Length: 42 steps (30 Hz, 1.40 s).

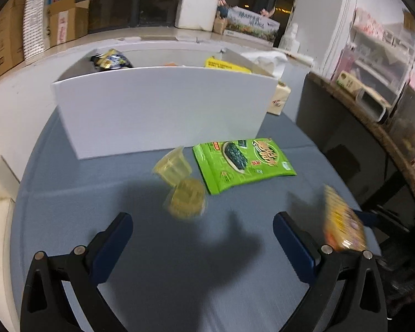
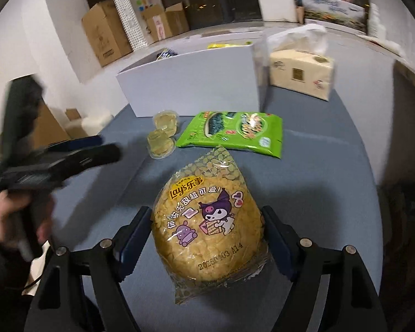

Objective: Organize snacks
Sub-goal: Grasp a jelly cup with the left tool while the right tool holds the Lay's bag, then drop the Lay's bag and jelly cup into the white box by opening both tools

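Right claw pinches the Lay's chips bag (pads on both sides); left claw is spread above the bench.

"Lay's乐事" and "20250403 A14" on the chip bag

Dim, motion-blurred — heavy fisheye warp
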Available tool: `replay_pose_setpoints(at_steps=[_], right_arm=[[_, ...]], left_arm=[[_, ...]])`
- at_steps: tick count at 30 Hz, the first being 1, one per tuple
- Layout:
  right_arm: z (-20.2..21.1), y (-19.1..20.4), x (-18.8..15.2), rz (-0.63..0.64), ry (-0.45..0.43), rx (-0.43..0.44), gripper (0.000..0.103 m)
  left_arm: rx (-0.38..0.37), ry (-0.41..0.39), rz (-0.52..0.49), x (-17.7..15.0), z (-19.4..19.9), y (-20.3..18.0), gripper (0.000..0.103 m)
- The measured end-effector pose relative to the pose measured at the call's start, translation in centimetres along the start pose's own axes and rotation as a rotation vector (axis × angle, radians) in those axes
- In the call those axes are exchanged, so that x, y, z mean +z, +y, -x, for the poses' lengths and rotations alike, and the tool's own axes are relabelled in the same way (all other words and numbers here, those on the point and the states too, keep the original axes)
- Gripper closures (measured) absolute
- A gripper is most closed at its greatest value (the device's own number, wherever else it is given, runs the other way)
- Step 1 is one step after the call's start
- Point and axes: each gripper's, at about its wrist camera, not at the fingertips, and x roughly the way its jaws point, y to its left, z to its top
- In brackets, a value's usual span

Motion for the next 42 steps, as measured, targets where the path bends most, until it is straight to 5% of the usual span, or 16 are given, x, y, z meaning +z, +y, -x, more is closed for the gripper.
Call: replay_pose_setpoints(at_steps=[7, 12, 17, 34, 42], right_arm=[[0.2, -1.6, -0.2, -0.085, -0.030, 0.008, 0.021], [0.1, -1.7, -0.2, -0.090, -0.034, 0.017, 0.021], [-0.1, -1.5, -0.2, -0.082, -0.030, 0.022, 0.021], [0.1, 0.4, 0.9, -0.049, -0.044, 0.047, 0.021], [0.4, 2.6, 4.3, -0.007, -0.075, 0.076, 0.021]], left_arm=[[0.023, 0.038, -0.033, 1.3, -4.6, 0.6, 0.006], [0.038, 0.088, -0.060, 0.9, -6.3, 0.7, 0.043], [0.027, 0.062, -0.066, 0.9, -5.9, 1.0, 0.062], [-0.037, -0.133, -0.042, -0.8, 3.8, 2.0, 0.063], [-0.047, -0.241, -0.023, 1.5, 8.4, 2.9, 0.063]])
